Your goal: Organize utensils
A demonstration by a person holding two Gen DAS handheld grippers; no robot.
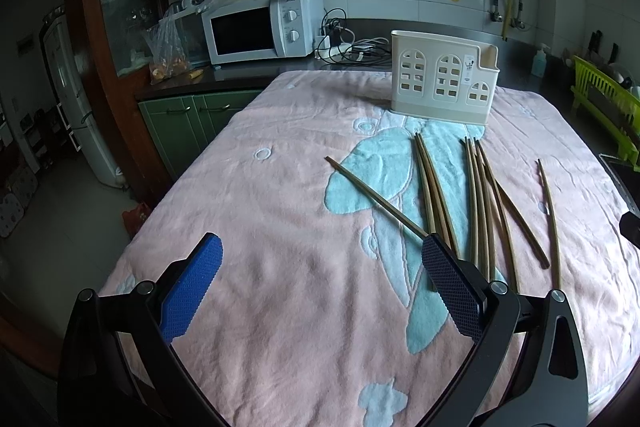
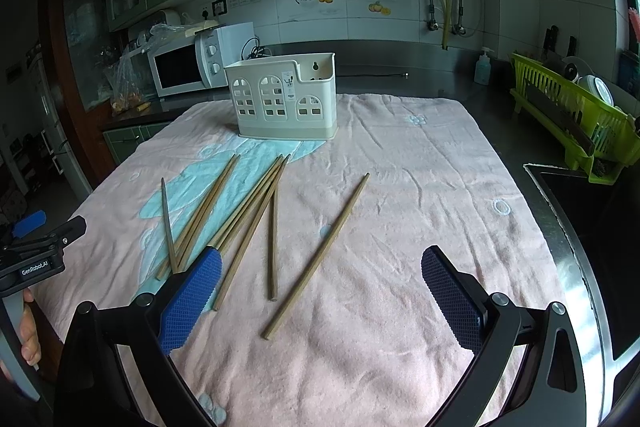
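Both tongs, left tongs (image 1: 322, 269) and right tongs (image 2: 322, 279), are spread and empty. Wooden chopsticks (image 2: 244, 211) lie loose, some overlapping, on the pink towel (image 2: 420, 195) before the cream utensil holder (image 2: 284, 99). Risk: pinching two at once, or one rolling away.

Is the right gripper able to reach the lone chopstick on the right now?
Probably yes. The right gripper is open, and the lone chopstick lies apart from the others on the towel, with nothing covering it.
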